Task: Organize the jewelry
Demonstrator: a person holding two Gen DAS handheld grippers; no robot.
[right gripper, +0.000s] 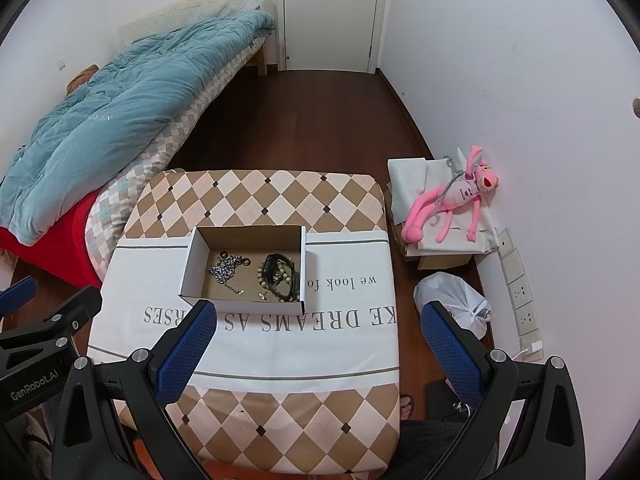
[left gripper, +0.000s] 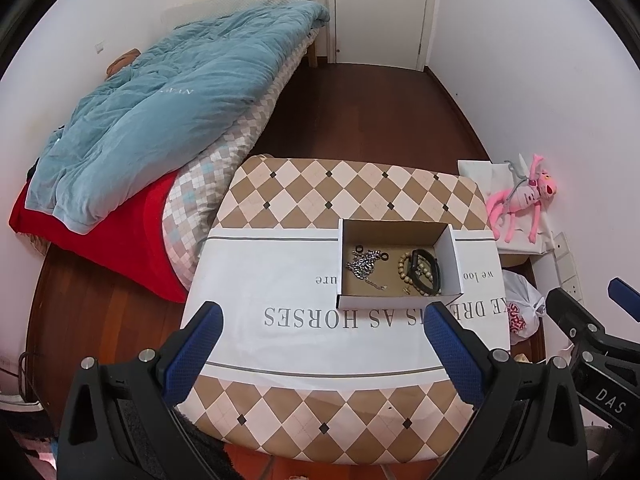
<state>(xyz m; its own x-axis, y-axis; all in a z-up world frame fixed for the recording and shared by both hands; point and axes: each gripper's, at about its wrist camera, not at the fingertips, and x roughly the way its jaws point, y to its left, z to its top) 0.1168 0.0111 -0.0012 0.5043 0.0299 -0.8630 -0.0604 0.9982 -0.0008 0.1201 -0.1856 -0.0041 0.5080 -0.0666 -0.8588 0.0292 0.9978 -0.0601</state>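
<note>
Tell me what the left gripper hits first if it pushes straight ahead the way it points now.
Probably the near wall of the cardboard box. The left gripper is open and aimed toward it over the white cloth, with nothing between. If held high enough, it could pass over the rim instead; depth is unclear.

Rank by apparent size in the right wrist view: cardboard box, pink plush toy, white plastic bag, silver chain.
1. cardboard box
2. pink plush toy and white plastic bag: look alike, unranked
3. silver chain

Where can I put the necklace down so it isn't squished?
On the white cloth left of the cardboard box, or before it. Inside, the silver chain and bead bracelet crowd the floor.
</note>
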